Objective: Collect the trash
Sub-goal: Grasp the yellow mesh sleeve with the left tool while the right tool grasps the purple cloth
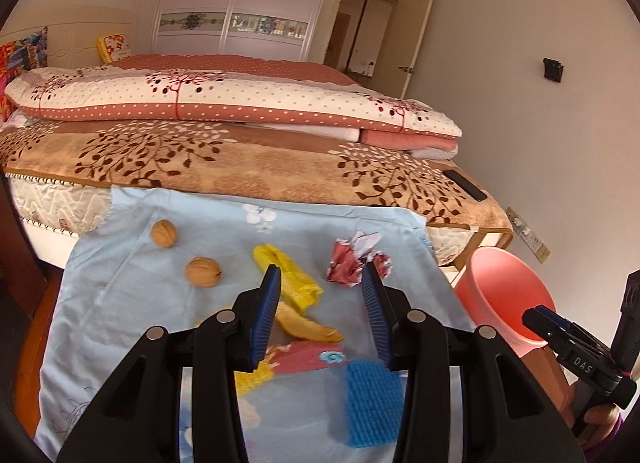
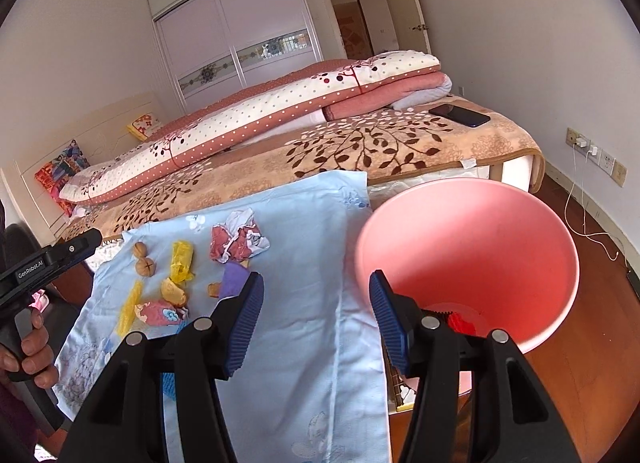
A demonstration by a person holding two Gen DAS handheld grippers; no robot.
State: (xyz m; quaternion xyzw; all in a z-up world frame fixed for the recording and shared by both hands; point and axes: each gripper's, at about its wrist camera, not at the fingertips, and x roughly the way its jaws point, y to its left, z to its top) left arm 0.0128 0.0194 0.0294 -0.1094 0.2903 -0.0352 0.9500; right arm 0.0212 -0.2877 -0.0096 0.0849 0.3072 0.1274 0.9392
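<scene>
left gripper (image 1: pixel 322 277) fingers spread and empty over the crumpled paper (image 1: pixel 356 259) left of the pink bin (image 2: pixel 468 263), right gripper (image 2: pixel 316 295) likewise spread; risk: closing off-centre pinches the blue cloth (image 2: pixel 320 343), dragging walnuts (image 1: pixel 202 271) off.

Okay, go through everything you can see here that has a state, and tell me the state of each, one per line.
left gripper: jaws open, empty
right gripper: jaws open, empty
pink bin: upright, red scrap at the bottom
crumpled paper: balled up, on the blue cloth
walnuts: whole, unshelled
yellow wrapper: crumpled, lying flat
phone: screen dark, on the bed
</scene>
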